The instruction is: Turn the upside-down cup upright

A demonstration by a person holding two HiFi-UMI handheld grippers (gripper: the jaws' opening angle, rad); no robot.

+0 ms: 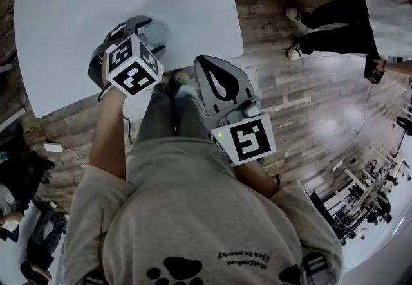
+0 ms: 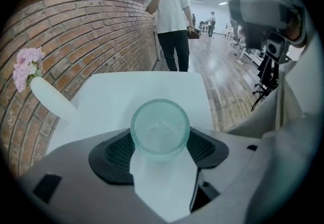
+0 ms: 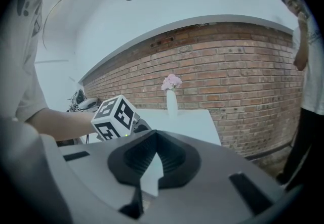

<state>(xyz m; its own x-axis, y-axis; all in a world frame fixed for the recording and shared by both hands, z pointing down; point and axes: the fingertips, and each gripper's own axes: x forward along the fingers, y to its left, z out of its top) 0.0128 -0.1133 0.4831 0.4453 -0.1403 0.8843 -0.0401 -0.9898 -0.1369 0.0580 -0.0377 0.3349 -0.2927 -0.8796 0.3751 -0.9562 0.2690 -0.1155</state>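
Observation:
A pale green glass cup (image 2: 160, 128) stands near the front edge of the white table (image 1: 77, 7). In the head view the cup (image 1: 155, 33) shows as a round rim at the tips of my left gripper (image 1: 138, 31). Seen from the left gripper (image 2: 160, 139), the black pads (image 2: 117, 153) lie against both sides of the cup, so the gripper is shut on it. Whether the cup's mouth faces up or down I cannot tell. My right gripper (image 1: 209, 70) hangs off the table over the wooden floor, and in its own view the gripper (image 3: 154, 142) is shut with nothing in it.
A white vase with pink flowers (image 2: 45, 97) stands at the table's far side by the brick wall (image 3: 243, 81); the vase (image 3: 172, 100) also shows from the right. A person (image 2: 171, 20) stands on the floor past the table; their legs (image 1: 331, 20) are at upper right.

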